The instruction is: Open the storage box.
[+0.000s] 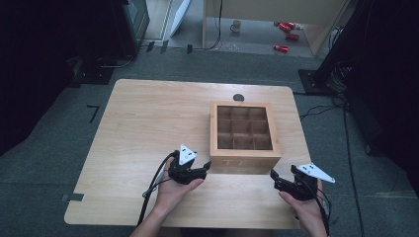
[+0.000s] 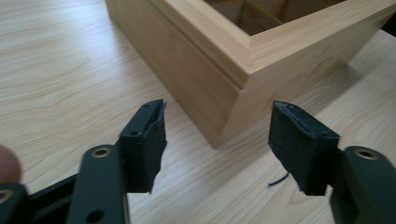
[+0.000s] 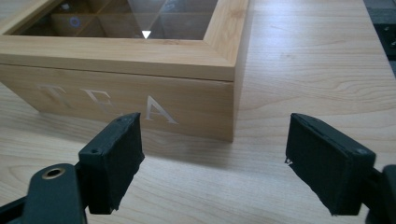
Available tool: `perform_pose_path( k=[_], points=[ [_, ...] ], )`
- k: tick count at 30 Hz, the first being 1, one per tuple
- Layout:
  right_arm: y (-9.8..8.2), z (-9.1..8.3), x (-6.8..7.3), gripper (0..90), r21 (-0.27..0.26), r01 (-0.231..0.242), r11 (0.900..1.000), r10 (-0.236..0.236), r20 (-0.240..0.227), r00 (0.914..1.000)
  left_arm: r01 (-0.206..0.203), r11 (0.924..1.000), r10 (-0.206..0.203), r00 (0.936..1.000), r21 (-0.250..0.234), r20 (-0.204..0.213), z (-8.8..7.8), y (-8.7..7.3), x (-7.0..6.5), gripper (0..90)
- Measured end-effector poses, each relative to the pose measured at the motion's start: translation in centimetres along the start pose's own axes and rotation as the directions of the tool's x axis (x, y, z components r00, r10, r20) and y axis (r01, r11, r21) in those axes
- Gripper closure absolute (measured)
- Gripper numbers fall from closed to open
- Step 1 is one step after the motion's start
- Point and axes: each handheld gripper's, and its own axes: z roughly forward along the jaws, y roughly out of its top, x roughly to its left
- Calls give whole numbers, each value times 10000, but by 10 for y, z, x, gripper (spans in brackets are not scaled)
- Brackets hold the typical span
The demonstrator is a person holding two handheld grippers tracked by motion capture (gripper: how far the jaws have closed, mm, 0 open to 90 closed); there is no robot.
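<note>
A wooden tea box (image 1: 243, 136) with a glass lid and a grid of compartments stands on the table, lid down. Its front wall reads "TEA" (image 3: 107, 105). My left gripper (image 1: 203, 168) is open just off the box's front left corner (image 2: 219, 107), jaws on either side of that corner line and apart from it. My right gripper (image 1: 273, 176) is open near the front right corner (image 3: 231, 109), a short way in front of the box. Nothing is between either pair of jaws.
The light wooden table (image 1: 148, 118) has bare room to the left of the box and along the front edge. A small dark round disc (image 1: 238, 97) lies behind the box. On the floor beyond are a mug (image 1: 236, 25) and red items (image 1: 286, 29).
</note>
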Motion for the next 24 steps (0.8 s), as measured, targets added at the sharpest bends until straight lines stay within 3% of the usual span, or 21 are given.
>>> perform_pose_path(
  k=[6,8,12,24],
  points=[
    [0,1,0,246,-45,-40,10000,40,-25,10000,-103,9999,104,9999,70,-56,8,7,-7,528],
    [0,2,0,253,-22,-55,10000,55,-37,10000,-11,10000,11,10000,87,-40,10,9,-8,568],
    [-1,3,0,259,44,-79,10000,80,-53,10000,446,9990,-449,9981,74,426,14,10,-6,620],
    [-1,2,-3,269,68,-531,9986,532,-162,9985,338,9993,-350,9965,172,762,15,12,-5,688]
  ],
)
